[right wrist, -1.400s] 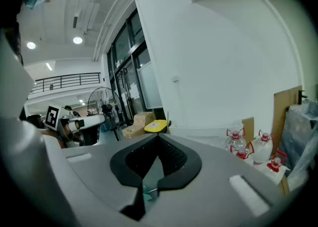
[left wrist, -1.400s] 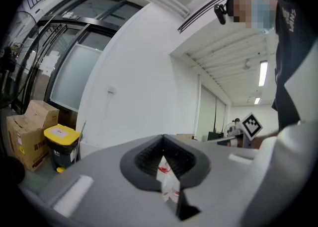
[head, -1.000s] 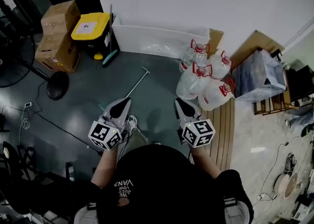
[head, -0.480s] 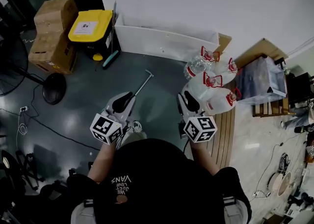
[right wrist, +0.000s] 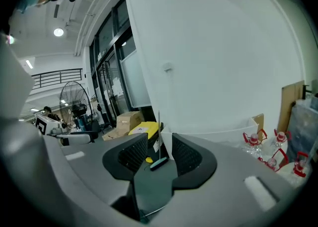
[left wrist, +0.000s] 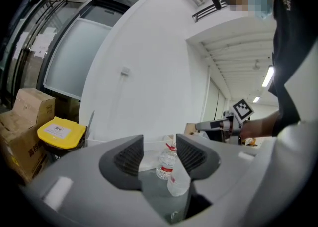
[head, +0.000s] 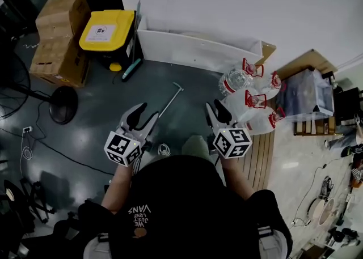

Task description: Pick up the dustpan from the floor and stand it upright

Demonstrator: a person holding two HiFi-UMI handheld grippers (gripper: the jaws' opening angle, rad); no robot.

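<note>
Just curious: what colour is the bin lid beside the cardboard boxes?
Yellow; the lid shows best in the head view.

The cardboard boxes [head: 59, 31] are stacked at far left, with the lidded bin [head: 105, 32] just right of them. The trough [head: 193, 52] runs along the wall [head: 238, 3] right of the bin, and a brush [head: 132, 66] stands between the two. The fan base [head: 62, 105] sits before the boxes. The dustpan handle [head: 170, 98] lies on the floor [head: 96, 133], left of the clustered water bottles [head: 249, 96].

Head camera looks steeply down; both gripper views face the wall [head: 227, 3] (all share the yellow-lidded bin [head: 116, 25]).
</note>
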